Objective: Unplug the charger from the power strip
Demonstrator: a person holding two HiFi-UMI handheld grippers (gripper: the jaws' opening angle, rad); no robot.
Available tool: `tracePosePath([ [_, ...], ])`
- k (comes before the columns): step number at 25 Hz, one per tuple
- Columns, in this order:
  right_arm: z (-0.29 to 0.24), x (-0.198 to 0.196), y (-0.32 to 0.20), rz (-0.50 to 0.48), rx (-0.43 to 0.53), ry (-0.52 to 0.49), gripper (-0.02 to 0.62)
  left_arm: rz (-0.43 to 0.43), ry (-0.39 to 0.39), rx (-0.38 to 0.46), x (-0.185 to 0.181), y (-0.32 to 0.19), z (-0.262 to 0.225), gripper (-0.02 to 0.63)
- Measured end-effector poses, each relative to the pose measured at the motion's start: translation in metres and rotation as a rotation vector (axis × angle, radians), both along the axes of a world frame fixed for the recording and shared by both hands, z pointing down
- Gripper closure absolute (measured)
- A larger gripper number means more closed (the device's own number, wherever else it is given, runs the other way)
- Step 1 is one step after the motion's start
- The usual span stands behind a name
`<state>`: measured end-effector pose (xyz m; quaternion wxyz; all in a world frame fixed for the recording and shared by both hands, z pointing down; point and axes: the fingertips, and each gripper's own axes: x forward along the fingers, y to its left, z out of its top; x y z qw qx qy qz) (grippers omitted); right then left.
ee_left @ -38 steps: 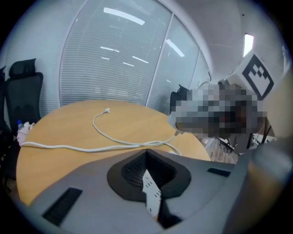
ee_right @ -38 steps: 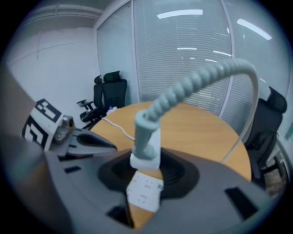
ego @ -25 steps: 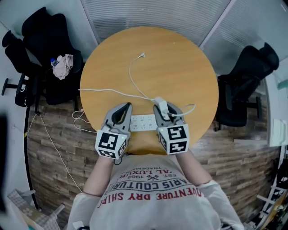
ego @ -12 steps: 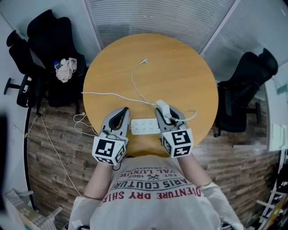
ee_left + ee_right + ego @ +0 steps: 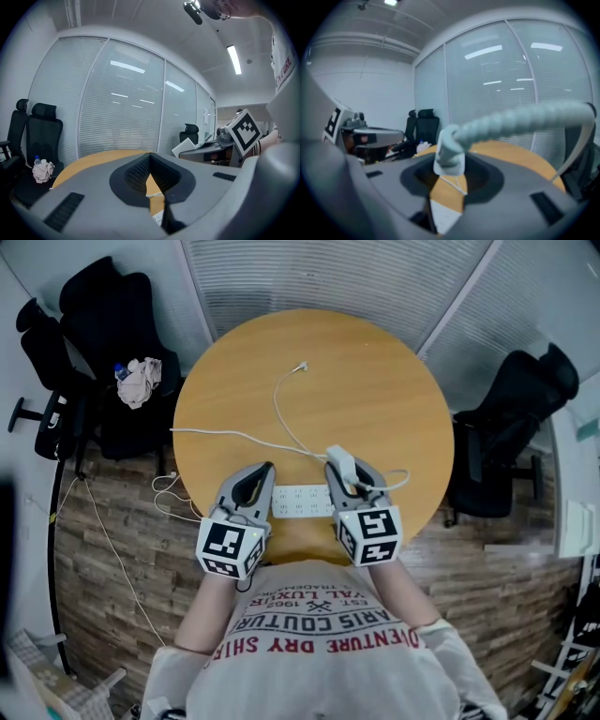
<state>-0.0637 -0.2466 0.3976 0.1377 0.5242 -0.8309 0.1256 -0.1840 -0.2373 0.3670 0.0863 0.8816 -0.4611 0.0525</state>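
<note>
**Barely any shift since a second ago: claws hold station at the power strip**

Power strip [image 5: 302, 500] lies flat on the tabletop [image 5: 375, 381], near the person's edge. Right claw [image 5: 343, 470] at the strip's right end, clamped on the white charger [image 5: 338, 463]. Bare tabletop shows between charger and strip in the right gripper view. Cable [image 5: 281, 418] trails away beyond the strip. Left claw [image 5: 265, 470] at the strip's left end, tips together, holding nothing.

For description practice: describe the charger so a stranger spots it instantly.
On the round wooden table, a flat white power strip lies at the near edge. The charger is the small white block by its right end, between the right gripper's fingers, trailing a cable.
</note>
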Motion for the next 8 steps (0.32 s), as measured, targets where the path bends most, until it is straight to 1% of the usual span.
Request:
tracePosePath([
  [8, 0.0019, -0.0017, 0.0016, -0.002, -0.004, 0.004, 0.44, 0.006, -0.015, 0.0, 0.0016, 0.001, 0.0019, 0.577],
])
